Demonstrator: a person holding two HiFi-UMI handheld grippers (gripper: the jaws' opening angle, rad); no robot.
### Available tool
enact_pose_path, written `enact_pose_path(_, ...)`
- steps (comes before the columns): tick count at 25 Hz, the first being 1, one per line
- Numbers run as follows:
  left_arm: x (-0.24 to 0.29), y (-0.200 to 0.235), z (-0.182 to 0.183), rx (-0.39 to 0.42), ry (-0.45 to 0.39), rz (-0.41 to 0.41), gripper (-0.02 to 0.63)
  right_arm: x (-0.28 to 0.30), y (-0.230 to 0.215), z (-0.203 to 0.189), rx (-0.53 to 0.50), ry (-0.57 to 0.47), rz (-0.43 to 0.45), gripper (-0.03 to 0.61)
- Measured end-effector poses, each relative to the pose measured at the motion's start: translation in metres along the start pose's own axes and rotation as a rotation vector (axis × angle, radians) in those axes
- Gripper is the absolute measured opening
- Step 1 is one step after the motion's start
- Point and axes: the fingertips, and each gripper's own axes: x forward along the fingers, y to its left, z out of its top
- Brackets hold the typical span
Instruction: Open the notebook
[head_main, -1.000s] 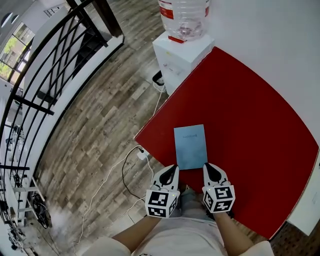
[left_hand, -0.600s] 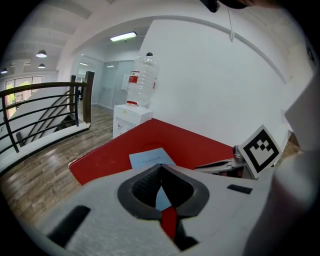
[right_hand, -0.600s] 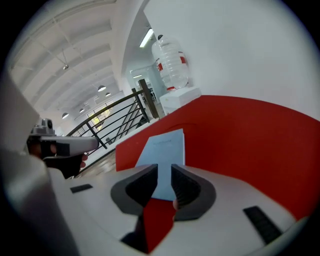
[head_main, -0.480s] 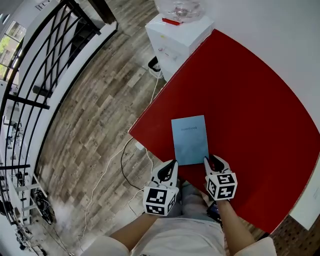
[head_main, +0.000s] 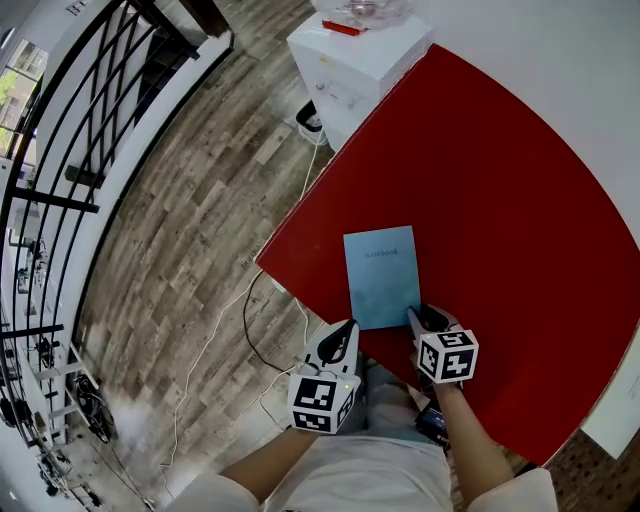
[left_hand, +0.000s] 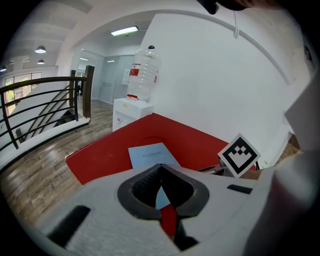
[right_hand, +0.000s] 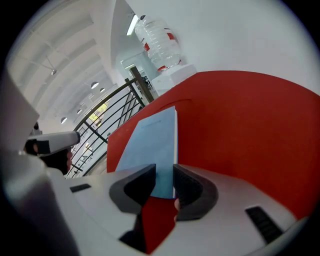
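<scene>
– red table (head_main: 500, 200) against a white wall, wood floor (head_main: 200, 250) and a black railing (head_main: 90, 120) off to the left, water cooler (head_main: 350, 60) at the far corner. the notebook (head_main: 381, 275) lies shut and flat near my edge of the table. white page edges show along its right side, so i reckon the spine's on the left. the right gripper (head_main: 416, 316) has its jaws parted at the near right corner, not pinching anything. the left gripper (head_main: 349, 327) has its jaws pressed together with nothing in them, at the table edge just beside the near left corner. how do i get the cover up cleanly?

– catch only the cover, not the whole block of pages. come in low at that right corner, slip one tip under the cover's edge, close gently, then swing it up and over to the left. the book looks light and would probably skate on that smooth top, so i'd rest the closed left gripper on the spine side first to pin it.

– any writing on stuff?

– small print high on the cover. it looks like "notebook" in the left gripper view, but it's faint. the bottle (left_hand: 142, 75) on the cooler has a red label i can't read.
</scene>
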Motion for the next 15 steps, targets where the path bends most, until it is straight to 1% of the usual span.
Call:
enact_pose_path(9,0.0016,0.0008,-0.0031,-0.012,0.011,0.004,0.005,0.0067,-0.004,-0.0031,0.022,0.028,0.007,0.089)
enact_pose_path(13,0.0058,0.0039,-0.0073,-0.021,0.019,0.013,0.005,0.0095,-0.0096,-0.0027,0.069,0.062,0.034,0.087)
enact_pose_path(15,0.0056,0.004,-0.007,-0.025,0.017,0.015,0.005,0.0089,-0.0098,-0.0014,0.082,0.077,0.033,0.079)
